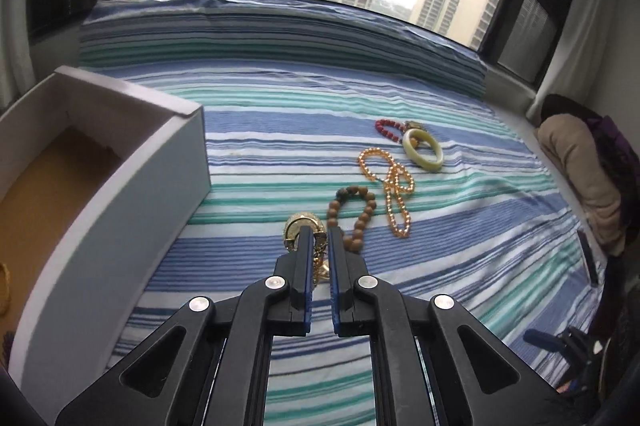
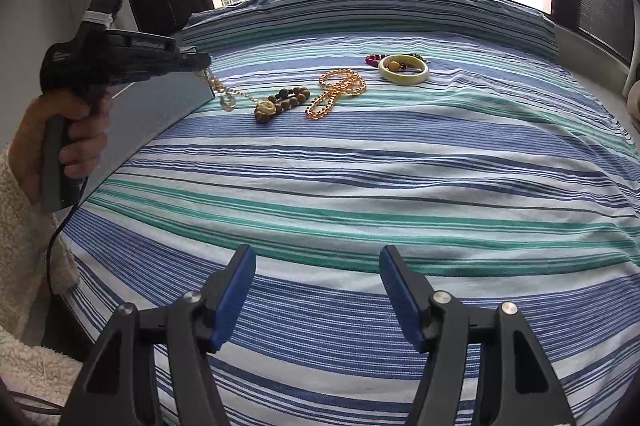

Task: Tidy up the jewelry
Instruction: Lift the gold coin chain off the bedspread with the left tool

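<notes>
Left wrist: gold chain necklace (image 1: 316, 258) with round pendant.

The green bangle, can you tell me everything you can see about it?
The green bangle is a thick, smooth, pale yellow-green ring that looks like polished stone. It lies almost flat on the striped bedsheet, farthest from the box. It rests partly on a red bead bracelet, beside an amber bead string. No hand-held gripper touches it.

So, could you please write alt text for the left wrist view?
The left gripper is shut on a gold chain necklace above a striped bedsheet. A white open box sits to its left; beaded bracelets and a pale green bangle lie ahead.
</notes>
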Motion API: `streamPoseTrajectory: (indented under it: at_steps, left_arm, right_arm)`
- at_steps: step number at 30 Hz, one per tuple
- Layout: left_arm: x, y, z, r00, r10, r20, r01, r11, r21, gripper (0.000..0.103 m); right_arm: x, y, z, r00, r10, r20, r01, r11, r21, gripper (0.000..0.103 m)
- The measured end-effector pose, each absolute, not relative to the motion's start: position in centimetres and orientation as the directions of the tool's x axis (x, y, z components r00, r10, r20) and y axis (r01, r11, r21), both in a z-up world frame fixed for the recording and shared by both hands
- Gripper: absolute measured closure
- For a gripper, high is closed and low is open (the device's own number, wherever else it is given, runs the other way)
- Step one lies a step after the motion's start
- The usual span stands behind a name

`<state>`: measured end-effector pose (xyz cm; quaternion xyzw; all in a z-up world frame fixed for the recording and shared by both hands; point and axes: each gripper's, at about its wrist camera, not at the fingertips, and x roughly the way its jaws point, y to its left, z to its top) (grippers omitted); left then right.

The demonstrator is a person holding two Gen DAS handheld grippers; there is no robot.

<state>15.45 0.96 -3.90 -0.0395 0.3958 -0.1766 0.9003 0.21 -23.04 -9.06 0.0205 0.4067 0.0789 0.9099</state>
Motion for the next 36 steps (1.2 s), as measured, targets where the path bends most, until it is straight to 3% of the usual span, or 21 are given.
streamPoseTrajectory:
  at_steps: [6,8,10,12,21,25,27,30,31,34,35,36]
  left_arm:
    - [11.5,4.6,-6.4,0.589,-0.237,-0.773,0.224,0.966,-0.125,0.096]
    - [10.3,5.6,-7.0,0.569,-0.223,-0.791,0.230,0.967,-0.107,0.079]
    - [9.2,6.1,-7.3,0.568,-0.222,-0.793,0.234,0.967,-0.103,0.042]
    - [8.5,6.3,-7.5,0.578,-0.220,-0.786,0.247,0.965,-0.088,0.036]
    - [10.7,2.4,-9.6,0.579,-0.180,-0.795,0.432,0.895,0.112,0.030]
    - [11.6,2.2,-12.0,0.525,-0.179,-0.832,0.492,0.862,0.125,0.030]
    - [11.5,3.2,-11.8,0.498,-0.212,-0.841,0.479,0.875,0.063,0.033]
    - [11.1,4.7,-11.5,0.429,-0.316,-0.846,0.491,0.868,-0.075,0.065]
    - [10.9,4.8,-11.7,0.404,-0.330,-0.853,0.501,0.860,-0.096,0.071]
    - [10.4,4.2,-11.8,0.417,-0.305,-0.856,0.530,0.847,-0.044,0.070]
    - [10.5,4.1,-11.7,0.425,-0.295,-0.856,0.525,0.851,-0.033,0.066]
    - [10.7,4.0,-11.7,0.433,-0.283,-0.856,0.514,0.858,-0.023,0.048]
  right_arm:
    - [-0.2,-22.5,-8.5,0.664,0.156,-0.731,-0.136,0.987,0.087,0.037]
    - [-0.3,-22.5,-8.4,0.663,0.156,-0.732,-0.134,0.987,0.089,0.038]
    - [-0.3,-22.3,-8.4,0.663,0.157,-0.732,-0.136,0.987,0.088,0.037]
    - [-0.1,-22.1,-8.5,0.660,0.159,-0.734,-0.143,0.986,0.085,0.037]
    - [-0.3,-20.0,-8.1,0.651,0.178,-0.738,-0.190,0.979,0.069,0.037]
    - [-0.6,-19.8,-7.7,0.654,0.176,-0.736,-0.191,0.979,0.064,0.037]
    - [-0.9,-19.9,-7.6,0.656,0.171,-0.735,-0.188,0.980,0.060,0.037]
    - [-0.9,-20.2,-7.7,0.654,0.169,-0.737,-0.180,0.982,0.066,0.037]
    - [-0.9,-20.2,-7.9,0.650,0.171,-0.740,-0.178,0.982,0.069,0.037]
    - [-0.3,-20.1,-8.5,0.631,0.178,-0.755,-0.175,0.981,0.085,0.037]
    - [-0.2,-19.9,-8.5,0.628,0.182,-0.756,-0.177,0.980,0.089,0.037]
    - [-0.2,-19.8,-8.5,0.630,0.185,-0.755,-0.181,0.979,0.089,0.037]
